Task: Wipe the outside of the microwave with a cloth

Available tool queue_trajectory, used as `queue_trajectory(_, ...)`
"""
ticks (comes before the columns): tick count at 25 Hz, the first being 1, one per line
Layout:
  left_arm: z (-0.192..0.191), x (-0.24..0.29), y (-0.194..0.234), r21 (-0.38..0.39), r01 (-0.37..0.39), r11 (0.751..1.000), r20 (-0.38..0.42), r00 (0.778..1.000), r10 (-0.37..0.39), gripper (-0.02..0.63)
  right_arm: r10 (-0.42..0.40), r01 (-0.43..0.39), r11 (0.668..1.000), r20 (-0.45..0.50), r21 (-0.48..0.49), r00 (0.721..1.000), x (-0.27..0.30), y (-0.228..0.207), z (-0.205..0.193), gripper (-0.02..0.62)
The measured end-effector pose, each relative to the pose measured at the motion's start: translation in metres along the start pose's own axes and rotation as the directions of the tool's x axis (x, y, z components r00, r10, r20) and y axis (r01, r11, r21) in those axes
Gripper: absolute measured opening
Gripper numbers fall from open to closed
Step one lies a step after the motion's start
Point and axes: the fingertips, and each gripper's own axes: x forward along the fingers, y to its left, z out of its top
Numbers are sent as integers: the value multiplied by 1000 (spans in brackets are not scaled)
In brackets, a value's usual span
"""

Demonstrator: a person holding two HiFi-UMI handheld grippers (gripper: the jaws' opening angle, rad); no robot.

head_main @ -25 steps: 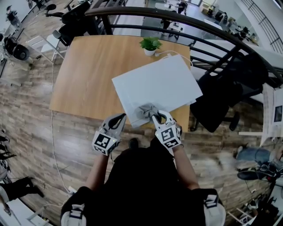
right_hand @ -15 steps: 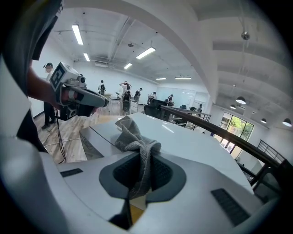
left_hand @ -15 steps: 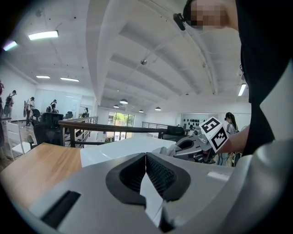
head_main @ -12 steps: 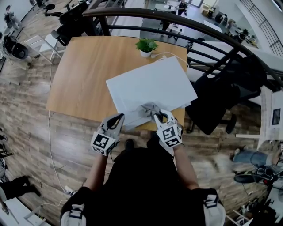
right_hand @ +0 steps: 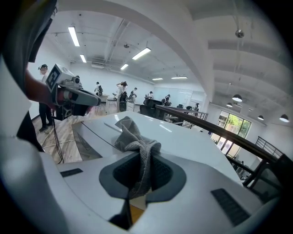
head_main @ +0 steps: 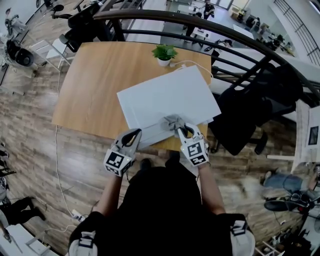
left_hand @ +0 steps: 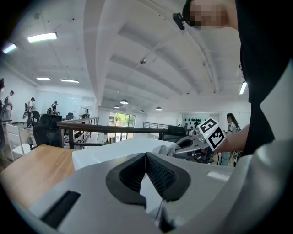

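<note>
My right tongs (right_hand: 143, 172) pinch the grey cloth (right_hand: 132, 137) against the white microwave (head_main: 165, 95) top. Only the head view shows the table (head_main: 95, 80). Left tongs (left_hand: 146, 170) pressed together, empty.

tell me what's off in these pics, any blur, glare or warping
Head view: heavy fisheye, the railing bows into an arc, and the floor at the right edge smears. Left gripper view: dark vignette in the corners, mosaic patch up top. Right gripper view: cloth sharp, sheen on the microwave top, strip lights glaring.
</note>
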Motion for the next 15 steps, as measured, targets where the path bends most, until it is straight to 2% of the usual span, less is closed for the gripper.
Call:
queue_trajectory(7, 6, 9, -4, 26, -8, 1000, 9, 1000, 8, 3, -11, 11, 1000, 15, 3, 1000, -4, -20, -7, 25)
queue_trajectory(15, 7, 22, -5, 3, -26, 1000, -4, 1000, 26, 3, -34, 34, 999, 3, 6, 999, -9, -51, -19, 25)
